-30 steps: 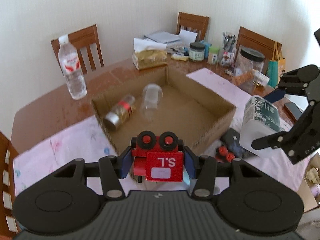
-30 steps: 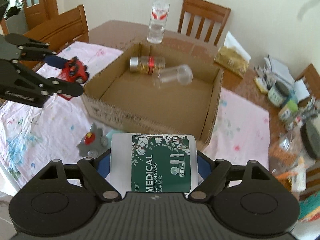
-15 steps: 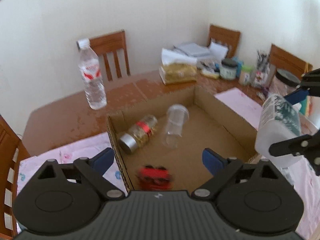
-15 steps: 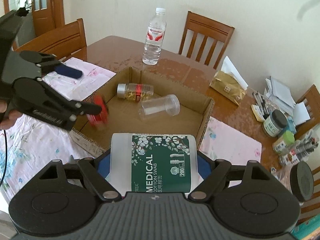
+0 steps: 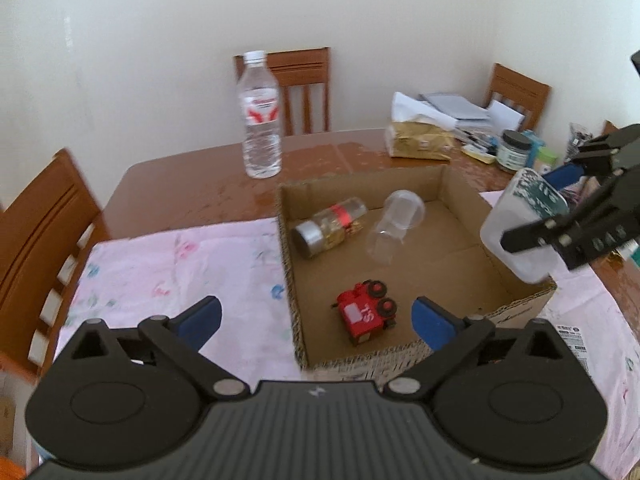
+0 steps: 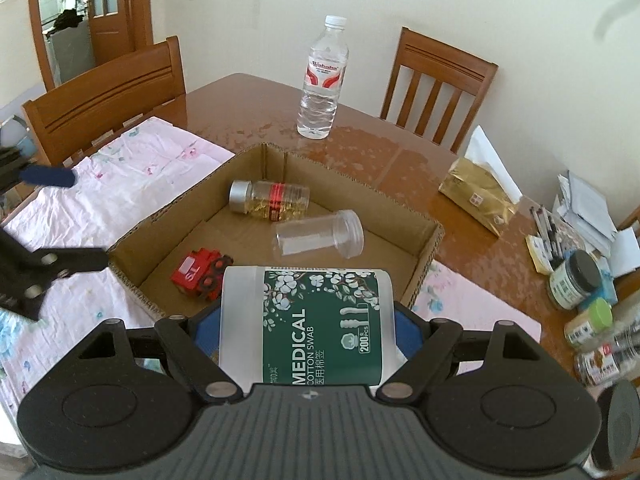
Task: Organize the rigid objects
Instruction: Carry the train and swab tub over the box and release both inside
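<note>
From the left wrist, the left gripper (image 5: 316,318) has just been opening; its fingers stand wide, nothing between them, the red toy car (image 5: 366,311) lying in the cardboard box (image 5: 516,308). From the right wrist, the right gripper (image 6: 306,330) clamps the cotton swab tub (image 6: 308,320), apparently above the box's near wall.

Both wrist views look down into the cardboard box (image 5: 516,308).
</note>
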`<state>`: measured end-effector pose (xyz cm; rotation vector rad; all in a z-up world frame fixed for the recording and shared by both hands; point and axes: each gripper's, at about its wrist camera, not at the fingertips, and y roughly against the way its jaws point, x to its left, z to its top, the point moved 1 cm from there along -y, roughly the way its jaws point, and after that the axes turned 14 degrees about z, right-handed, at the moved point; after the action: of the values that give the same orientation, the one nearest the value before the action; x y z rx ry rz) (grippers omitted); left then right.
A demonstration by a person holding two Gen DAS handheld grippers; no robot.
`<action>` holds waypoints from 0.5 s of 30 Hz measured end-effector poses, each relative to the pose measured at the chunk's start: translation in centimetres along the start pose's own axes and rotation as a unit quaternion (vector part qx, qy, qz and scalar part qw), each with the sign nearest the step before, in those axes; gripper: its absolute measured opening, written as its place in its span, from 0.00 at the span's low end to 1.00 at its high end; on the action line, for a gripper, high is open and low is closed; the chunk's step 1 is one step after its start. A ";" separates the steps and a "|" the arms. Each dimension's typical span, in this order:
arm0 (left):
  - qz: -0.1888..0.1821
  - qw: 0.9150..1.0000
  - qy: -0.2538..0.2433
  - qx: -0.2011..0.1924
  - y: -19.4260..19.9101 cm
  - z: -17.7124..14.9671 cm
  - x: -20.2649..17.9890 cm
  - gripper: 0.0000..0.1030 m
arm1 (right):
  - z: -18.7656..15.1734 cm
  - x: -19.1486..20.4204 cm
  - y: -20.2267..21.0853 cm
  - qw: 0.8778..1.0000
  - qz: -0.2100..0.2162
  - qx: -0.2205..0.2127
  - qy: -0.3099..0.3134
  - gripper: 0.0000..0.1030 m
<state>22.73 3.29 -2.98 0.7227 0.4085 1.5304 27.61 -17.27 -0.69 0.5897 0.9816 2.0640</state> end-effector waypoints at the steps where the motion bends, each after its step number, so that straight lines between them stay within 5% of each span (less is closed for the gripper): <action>1: 0.008 1.000 0.006 0.001 0.3 -0.3 0.0 0.98 | 0.2 -0.3 -0.4 1.000 0.002 0.001 0.001 0.84; 13: 0.070 0.996 0.047 0.036 2.8 -3.6 0.4 0.98 | 2.4 -4.2 -5.5 1.000 -0.003 0.023 0.020 0.84; 15: 0.081 0.995 0.049 0.040 3.2 -3.9 0.3 0.98 | 2.7 -4.8 -6.2 0.999 -0.013 0.022 0.020 0.90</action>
<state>17.74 3.91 -3.72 0.7591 0.4977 1.7150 35.01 -17.25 -4.39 0.5574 1.0549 2.0424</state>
